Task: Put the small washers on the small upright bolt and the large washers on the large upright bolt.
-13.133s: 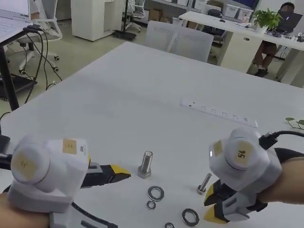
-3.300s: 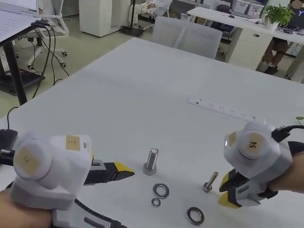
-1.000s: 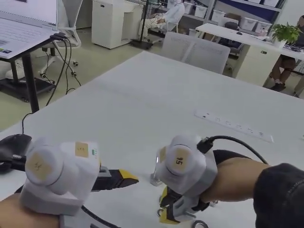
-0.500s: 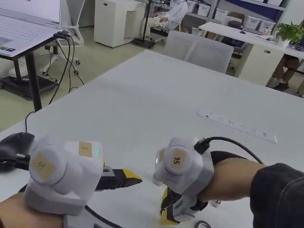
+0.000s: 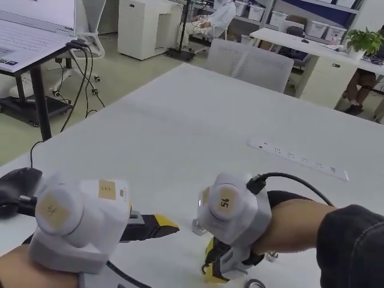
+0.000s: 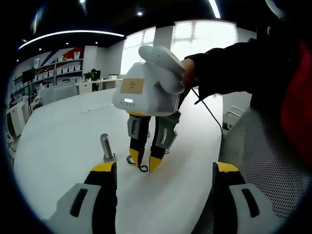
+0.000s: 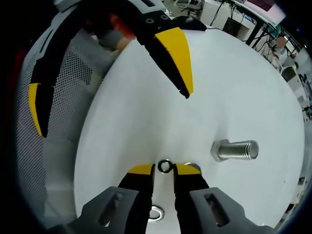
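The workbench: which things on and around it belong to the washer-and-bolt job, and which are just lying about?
Job: large upright bolt; small washer pinched in the right gripper; another washer on the table.
Lying about: power strip; laptop; office chair; potted plant.

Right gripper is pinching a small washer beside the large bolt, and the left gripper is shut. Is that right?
Not quite: the left gripper is open, jaws wide apart with nothing between them, as the left gripper view shows. The right gripper does pinch a small washer beside the large bolt.
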`<state>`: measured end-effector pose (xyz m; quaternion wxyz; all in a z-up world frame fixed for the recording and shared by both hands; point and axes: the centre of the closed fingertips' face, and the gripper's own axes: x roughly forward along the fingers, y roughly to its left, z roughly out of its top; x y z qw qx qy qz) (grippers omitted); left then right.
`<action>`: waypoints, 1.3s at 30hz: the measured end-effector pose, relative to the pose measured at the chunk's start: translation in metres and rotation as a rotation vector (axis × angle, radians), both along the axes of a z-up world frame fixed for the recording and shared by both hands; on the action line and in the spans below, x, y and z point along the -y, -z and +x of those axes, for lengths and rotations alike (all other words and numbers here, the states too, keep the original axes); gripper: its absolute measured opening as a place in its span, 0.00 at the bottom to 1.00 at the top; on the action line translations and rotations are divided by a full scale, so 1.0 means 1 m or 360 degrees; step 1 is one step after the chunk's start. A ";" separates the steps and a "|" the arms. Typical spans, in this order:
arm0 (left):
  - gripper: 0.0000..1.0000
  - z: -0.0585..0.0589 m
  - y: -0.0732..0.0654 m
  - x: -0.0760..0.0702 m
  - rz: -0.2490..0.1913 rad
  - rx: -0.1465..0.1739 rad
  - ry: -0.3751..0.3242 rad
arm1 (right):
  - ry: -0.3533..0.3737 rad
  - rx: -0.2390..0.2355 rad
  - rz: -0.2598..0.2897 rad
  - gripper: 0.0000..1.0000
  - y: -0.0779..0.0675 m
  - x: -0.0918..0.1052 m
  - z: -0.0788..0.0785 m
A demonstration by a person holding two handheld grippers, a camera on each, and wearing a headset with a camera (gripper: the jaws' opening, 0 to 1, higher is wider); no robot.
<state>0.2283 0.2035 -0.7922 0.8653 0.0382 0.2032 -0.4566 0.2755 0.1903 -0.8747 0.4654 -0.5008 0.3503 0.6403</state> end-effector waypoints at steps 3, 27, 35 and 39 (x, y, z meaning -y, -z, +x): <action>0.80 0.000 0.000 0.000 -0.0001 -0.0001 -0.0001 | -0.0024 0.0009 -0.0003 0.15 0.000 0.001 -0.001; 0.79 -0.001 0.000 0.001 0.0002 0.0001 0.0007 | 0.0015 0.0052 0.0003 0.14 0.000 0.001 -0.002; 0.79 -0.001 0.000 0.001 0.0003 0.0001 0.0005 | 0.0030 0.0039 -0.0013 0.14 -0.001 0.011 -0.006; 0.79 -0.001 0.000 0.000 0.0003 -0.0001 0.0006 | 0.0038 0.0031 -0.0011 0.14 -0.006 0.017 -0.008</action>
